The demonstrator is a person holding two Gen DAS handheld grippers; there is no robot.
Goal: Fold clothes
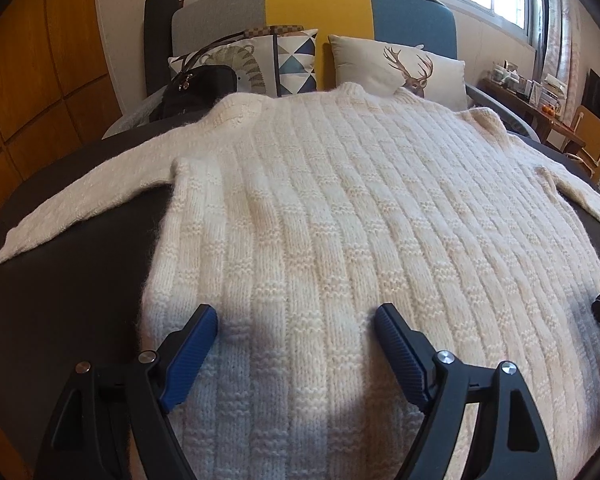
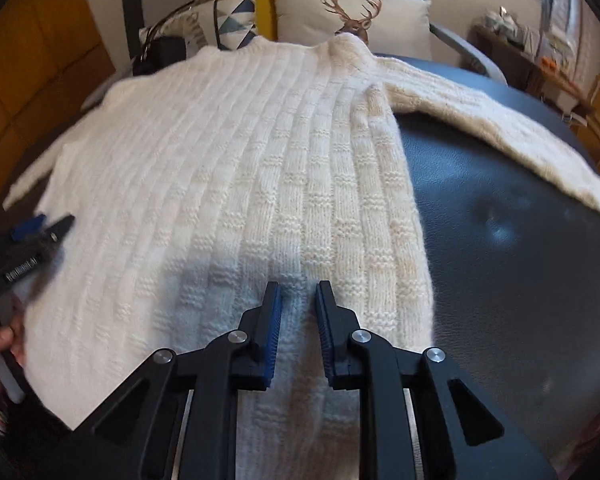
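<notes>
The sweater (image 1: 320, 200) lay flat and unfolded on the dark desk (image 2: 500, 240), both sleeves spread outward and its collar toward the pillows; no fold had yet been made. The left hand-held gripper (image 1: 296, 320) hovered over the hem with its jaws wide apart, holding nothing. The right hand-held gripper (image 2: 298, 292) stood near the hem with its jaws drawn narrow, knit bunched between the pads (a pinch seemingly just taken). Every fold remained to be done.
</notes>
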